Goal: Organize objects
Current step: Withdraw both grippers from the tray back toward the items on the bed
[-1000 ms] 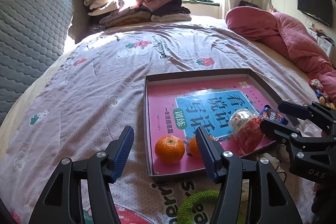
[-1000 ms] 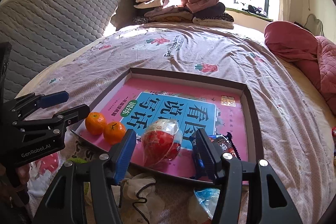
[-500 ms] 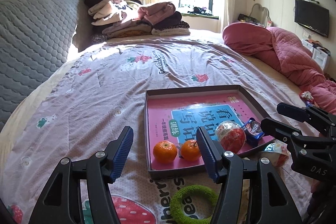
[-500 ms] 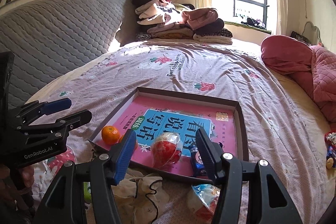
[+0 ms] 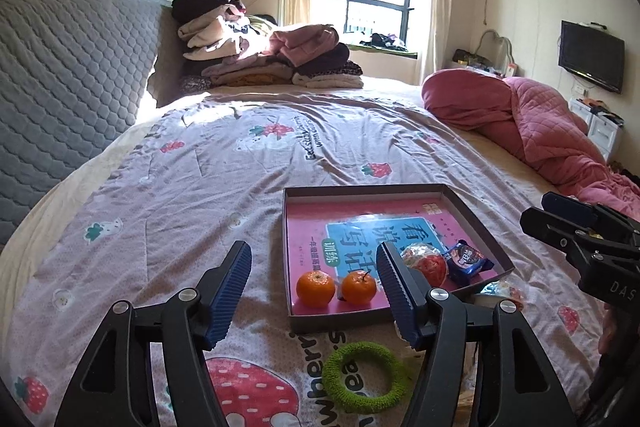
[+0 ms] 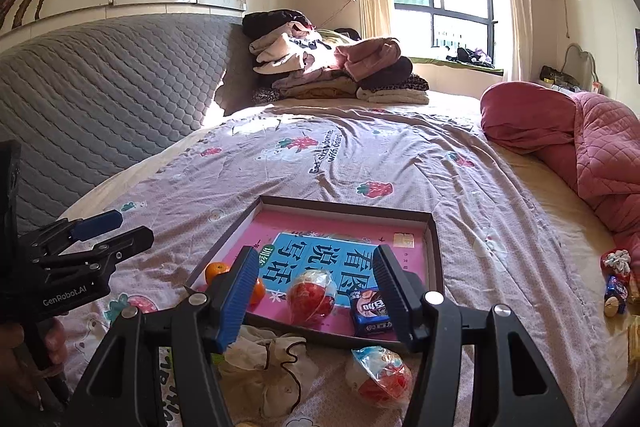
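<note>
Two hand-held grippers hang above the near edge of the bed (image 5: pixel 200 167), and you hold nothing in either. Your left hand-held gripper (image 5: pixel 314 291) has its jaws opening, with only bedspread and tray edge showing between them. Your right hand-held gripper (image 6: pixel 314 293) stands spread and empty as well.

Just below your left hand-held gripper lies a green fuzzy ring (image 5: pixel 362 377) on the bedspread. Beneath your right one sit a crumpled cream cloth (image 6: pixel 268 359) and a clear-wrapped red snack (image 6: pixel 380 373), both outside the tray.

Straight ahead of both is the shallow dark tray (image 5: pixel 460 205), lined with a pink and blue workbook (image 5: pixel 384 231). At its near edge, two mandarins (image 5: pixel 336 287) rest side by side, just ahead of your left hand-held gripper. Right of them lie a wrapped red ball-shaped snack (image 6: pixel 310 293) and a dark blue snack packet (image 6: pixel 370 311), seen between the fingers of your right one.

Off to the right of your right hand-held gripper, a few small wrapped items (image 6: pixel 616 283) lie near the pink quilt (image 6: pixel 580 147). Far beyond the tray, folded clothes (image 5: pixel 264 47) are piled by the grey headboard (image 5: pixel 68 79).
</note>
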The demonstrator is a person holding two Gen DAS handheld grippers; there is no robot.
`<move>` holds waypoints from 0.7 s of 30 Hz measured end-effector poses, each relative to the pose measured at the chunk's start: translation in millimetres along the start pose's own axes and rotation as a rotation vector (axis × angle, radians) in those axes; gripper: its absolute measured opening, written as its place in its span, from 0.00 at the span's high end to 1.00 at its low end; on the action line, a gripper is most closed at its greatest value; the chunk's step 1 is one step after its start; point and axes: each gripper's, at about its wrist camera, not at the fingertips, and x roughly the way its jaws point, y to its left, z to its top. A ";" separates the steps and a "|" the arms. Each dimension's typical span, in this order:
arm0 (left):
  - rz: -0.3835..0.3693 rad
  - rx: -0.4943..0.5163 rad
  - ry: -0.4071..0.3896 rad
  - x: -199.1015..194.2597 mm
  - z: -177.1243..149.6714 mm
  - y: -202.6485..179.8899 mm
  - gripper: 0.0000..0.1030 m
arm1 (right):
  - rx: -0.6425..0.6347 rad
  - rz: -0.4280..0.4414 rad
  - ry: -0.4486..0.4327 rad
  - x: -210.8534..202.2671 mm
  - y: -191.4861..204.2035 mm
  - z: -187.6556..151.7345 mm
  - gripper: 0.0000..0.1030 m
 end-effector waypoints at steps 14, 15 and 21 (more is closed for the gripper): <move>-0.019 0.021 -0.019 -24.6 -8.1 -8.6 0.34 | -0.044 0.032 0.000 -25.7 18.3 -19.6 0.42; -0.018 0.019 -0.016 -25.1 -9.3 -8.1 0.34 | -0.045 0.034 0.002 -25.6 18.2 -21.0 0.42; -0.021 0.014 -0.001 -23.1 -17.5 -5.1 0.34 | -0.036 0.042 0.017 -24.9 16.6 -31.0 0.42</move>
